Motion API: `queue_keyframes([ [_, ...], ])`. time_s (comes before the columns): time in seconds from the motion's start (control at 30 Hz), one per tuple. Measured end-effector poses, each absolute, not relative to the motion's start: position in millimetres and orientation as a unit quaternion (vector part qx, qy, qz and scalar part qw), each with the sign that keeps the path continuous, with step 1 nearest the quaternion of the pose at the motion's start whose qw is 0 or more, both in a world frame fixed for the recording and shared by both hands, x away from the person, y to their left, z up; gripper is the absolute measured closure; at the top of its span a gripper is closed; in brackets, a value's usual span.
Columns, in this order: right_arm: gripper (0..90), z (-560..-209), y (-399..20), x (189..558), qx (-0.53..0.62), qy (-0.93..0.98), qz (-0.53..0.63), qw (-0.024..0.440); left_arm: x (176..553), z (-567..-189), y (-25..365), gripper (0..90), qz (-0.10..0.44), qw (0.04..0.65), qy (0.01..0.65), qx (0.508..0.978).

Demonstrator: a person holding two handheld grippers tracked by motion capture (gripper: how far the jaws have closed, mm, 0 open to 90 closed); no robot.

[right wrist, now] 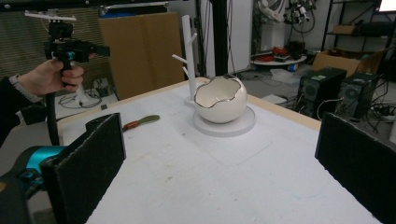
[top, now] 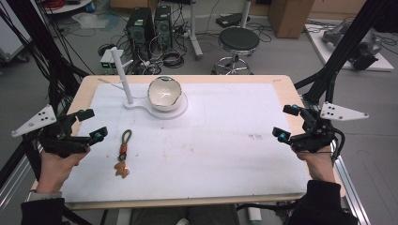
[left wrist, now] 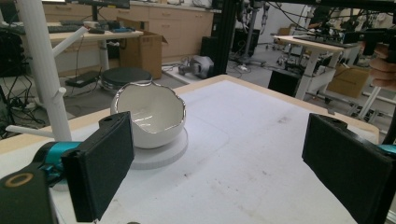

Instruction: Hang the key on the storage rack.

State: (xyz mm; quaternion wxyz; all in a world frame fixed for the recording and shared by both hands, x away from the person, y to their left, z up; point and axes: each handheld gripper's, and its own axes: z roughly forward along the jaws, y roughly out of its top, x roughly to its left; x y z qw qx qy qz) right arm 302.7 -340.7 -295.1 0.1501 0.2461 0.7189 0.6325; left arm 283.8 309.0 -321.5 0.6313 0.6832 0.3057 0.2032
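Two grippers hang at the table's side edges, and both stand wide apart with nothing between their jaws. The left gripper [top: 92, 124], held in the person's left hand [top: 58, 161], sits off to the left of the egg-shaped bowl [top: 165, 93] and nearer the person; its flat black pads [left wrist: 100, 168] have a rough, foam-like face and touch nothing. The right gripper [top: 287, 121], in the right hand [top: 319, 161], is well apart from the bowl on its right side, its pads [right wrist: 86, 170] equally spread and empty, with teal fittings showing behind them.

The bowl is glossy white, shaped like a cracked eggshell with a jagged rim edged in a thin metallic line. It rests on a round white base [top: 180, 110], smooth and matte. Just left of the bowl, on the same base's tongue, rises a white post [top: 121, 75] with short angled pegs, like a small tree stand.

Between the bowl and the person, nearer the left gripper, lies a keychain [top: 123, 153]: an olive cord loop, a red-orange collar, and a flat tan charm shaped like a small figure. All lie on a white mat [top: 225, 145], faintly scuffed, over a pale wooden table [top: 281, 82].
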Motion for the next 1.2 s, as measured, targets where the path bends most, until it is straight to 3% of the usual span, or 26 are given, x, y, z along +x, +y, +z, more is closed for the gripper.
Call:
queue_keyframes([
  [0.83, 0.8, -300.6, -332.1, 309.1, 0.256, 0.726, 0.621, 0.15, 308.9, -338.1, 303.7, 10.0, 0.218, 0.604, 0.338, 0.688],
  [0.9, 0.8, -300.8, -330.7, 309.6, 0.256, 0.727, 0.62, 0.148, 316.7, -340.1, 302.3, 10.9, 0.238, 0.604, 0.346, 0.677],
  [0.97, 0.8, -301.5, -328.3, 311.4, 0.258, 0.729, 0.617, 0.147, 322.8, -341.4, 299.6, 17.3, 0.257, 0.597, 0.355, 0.672],
  [1.0, 0.8, -301.7, -327.9, 311.7, 0.256, 0.729, 0.617, 0.146, 331.9, -343.2, 295.5, 18.4, 0.269, 0.57, 0.364, 0.686],
  [1.2, 0.8, -301.6, -330.7, 311.3, 0.259, 0.726, 0.621, 0.144, 343.0, -350.9, 298.3, 18.4, 0.253, 0.553, 0.387, 0.693],
])
